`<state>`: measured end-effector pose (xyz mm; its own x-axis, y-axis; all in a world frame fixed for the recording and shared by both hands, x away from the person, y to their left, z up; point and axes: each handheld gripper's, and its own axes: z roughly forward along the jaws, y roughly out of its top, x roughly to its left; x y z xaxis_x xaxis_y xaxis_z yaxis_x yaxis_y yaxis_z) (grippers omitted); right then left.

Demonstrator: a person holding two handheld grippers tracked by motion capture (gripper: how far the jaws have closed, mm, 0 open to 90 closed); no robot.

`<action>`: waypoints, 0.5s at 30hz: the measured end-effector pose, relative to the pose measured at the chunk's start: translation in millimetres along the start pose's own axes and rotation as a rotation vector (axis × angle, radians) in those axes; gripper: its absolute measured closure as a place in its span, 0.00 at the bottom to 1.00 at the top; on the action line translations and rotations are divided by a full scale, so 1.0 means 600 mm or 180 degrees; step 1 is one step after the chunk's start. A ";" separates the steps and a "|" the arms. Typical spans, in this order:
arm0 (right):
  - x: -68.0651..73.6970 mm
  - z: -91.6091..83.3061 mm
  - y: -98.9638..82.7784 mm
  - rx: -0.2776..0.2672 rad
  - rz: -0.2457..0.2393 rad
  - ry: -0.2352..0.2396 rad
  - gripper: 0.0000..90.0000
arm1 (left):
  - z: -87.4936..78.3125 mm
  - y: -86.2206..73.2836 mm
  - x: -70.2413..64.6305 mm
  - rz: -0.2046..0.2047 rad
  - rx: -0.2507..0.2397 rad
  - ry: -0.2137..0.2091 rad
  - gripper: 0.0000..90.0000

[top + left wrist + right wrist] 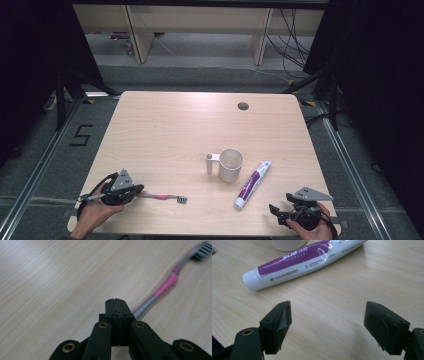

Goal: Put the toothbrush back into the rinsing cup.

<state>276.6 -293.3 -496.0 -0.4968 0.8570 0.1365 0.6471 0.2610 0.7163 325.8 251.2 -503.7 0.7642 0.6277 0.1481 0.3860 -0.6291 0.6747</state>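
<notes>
The light, stiff toothbrush (167, 285) lies at the left gripper's (116, 301) 2 o'clock beside its shut, empty jaws; take its pink rubber grip, while the right gripper (328, 322) gapes wide

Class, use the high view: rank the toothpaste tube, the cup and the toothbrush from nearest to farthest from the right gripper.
1. Toothpaste tube: just left of and beyond the right gripper.
2. Cup: farther in, near the table's middle.
3. Toothbrush: far left, by the left gripper.
</notes>
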 end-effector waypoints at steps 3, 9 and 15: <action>-0.004 0.000 0.001 0.0008 -0.0082 -0.0007 0.26 | -0.007 -0.007 -0.018 0.0005 0.0004 -0.0044 0.98; -0.004 0.000 0.001 0.0008 -0.0081 0.0000 0.26 | -0.017 -0.012 -0.045 0.0025 0.0061 -0.0110 0.97; -0.001 0.000 0.000 -0.0018 -0.0047 -0.0011 0.26 | -0.020 -0.007 -0.066 -0.0008 0.0232 -0.0209 0.97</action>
<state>277.1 -293.6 -496.0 -0.5045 0.8546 0.1235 0.6364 0.2713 0.7221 287.9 234.7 -504.0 0.7944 0.5995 0.0972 0.4227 -0.6607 0.6203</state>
